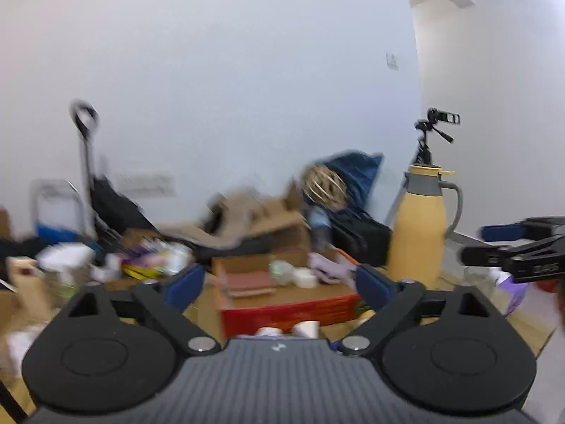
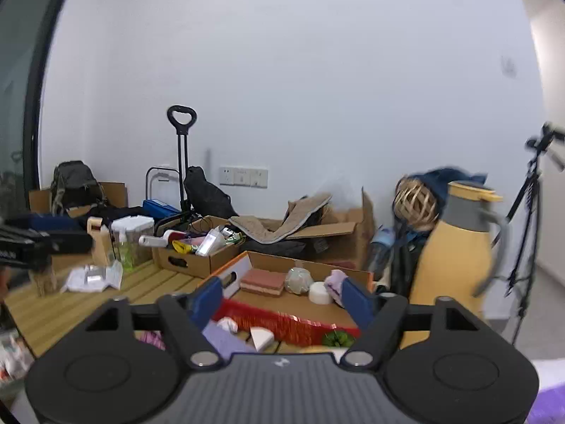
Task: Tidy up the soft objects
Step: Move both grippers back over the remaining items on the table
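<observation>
The soft objects are collected in an open cardboard box with a red front [image 2: 293, 325], standing on the slatted wooden table [image 2: 70, 304]. Inside are seen a pink-and-tan sponge block [image 2: 263, 281], a crumpled pale wad [image 2: 298, 280], a white round puck [image 2: 320, 292] and a lilac cloth [image 2: 335, 281] bunched against the right wall. More pieces lie outside, just before the red front: a lilac sheet [image 2: 224, 339], a white wedge [image 2: 261, 338], a small white crumple [image 2: 227, 323] and something green [image 2: 337, 338].

The left gripper [image 1: 280, 281] is spread wide with nothing between its blue pads; the right gripper [image 2: 282, 300] is likewise spread and empty. Both are held above the table's near edge, pointing roughly level toward the box.

Risks judged: the left view is smeared, so aim taken now would be poor. The tall yellow jug [image 2: 455, 243] stands just beside the box's right end and could be knocked by a wide sweep. The loose pieces are light and could be pushed aside rather than pinched.
</observation>
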The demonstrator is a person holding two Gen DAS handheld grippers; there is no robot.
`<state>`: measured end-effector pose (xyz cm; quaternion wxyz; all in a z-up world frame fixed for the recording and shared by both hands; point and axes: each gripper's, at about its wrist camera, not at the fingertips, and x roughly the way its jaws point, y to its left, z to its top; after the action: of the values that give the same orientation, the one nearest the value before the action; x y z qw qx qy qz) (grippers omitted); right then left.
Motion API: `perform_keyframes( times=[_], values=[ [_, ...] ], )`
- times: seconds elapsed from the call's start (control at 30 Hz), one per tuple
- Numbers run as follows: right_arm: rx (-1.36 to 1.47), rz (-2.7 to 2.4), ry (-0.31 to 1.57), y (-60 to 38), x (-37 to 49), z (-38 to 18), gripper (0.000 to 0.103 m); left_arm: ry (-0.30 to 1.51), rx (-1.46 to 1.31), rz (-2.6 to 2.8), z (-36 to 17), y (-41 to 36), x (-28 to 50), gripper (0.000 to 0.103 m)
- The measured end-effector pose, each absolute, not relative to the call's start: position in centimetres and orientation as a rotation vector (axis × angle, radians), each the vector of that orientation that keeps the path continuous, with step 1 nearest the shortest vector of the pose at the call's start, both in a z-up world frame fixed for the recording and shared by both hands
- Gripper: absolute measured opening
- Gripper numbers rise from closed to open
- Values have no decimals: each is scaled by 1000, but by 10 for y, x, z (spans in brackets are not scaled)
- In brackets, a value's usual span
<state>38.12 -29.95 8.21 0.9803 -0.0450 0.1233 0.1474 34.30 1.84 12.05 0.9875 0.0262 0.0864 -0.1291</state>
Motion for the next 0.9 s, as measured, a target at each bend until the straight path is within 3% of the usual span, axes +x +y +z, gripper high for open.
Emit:
perform_keyframes(
  times=[0.17, 0.37, 0.7, 0.9],
  values=[
    [-67, 240, 218, -293, 303, 37, 83, 145, -31, -210, 78, 42, 267, 103],
    [-37, 293, 353, -286, 285, -8, 86, 253, -1, -152, 52, 45, 261, 103],
    [32, 247, 385, -294, 324, -36, 86, 330, -51, -178, 29, 36, 309, 103],
    [57, 195, 440, -314, 391, -56, 83, 402, -19, -259, 16, -20, 376, 103]
  ],
)
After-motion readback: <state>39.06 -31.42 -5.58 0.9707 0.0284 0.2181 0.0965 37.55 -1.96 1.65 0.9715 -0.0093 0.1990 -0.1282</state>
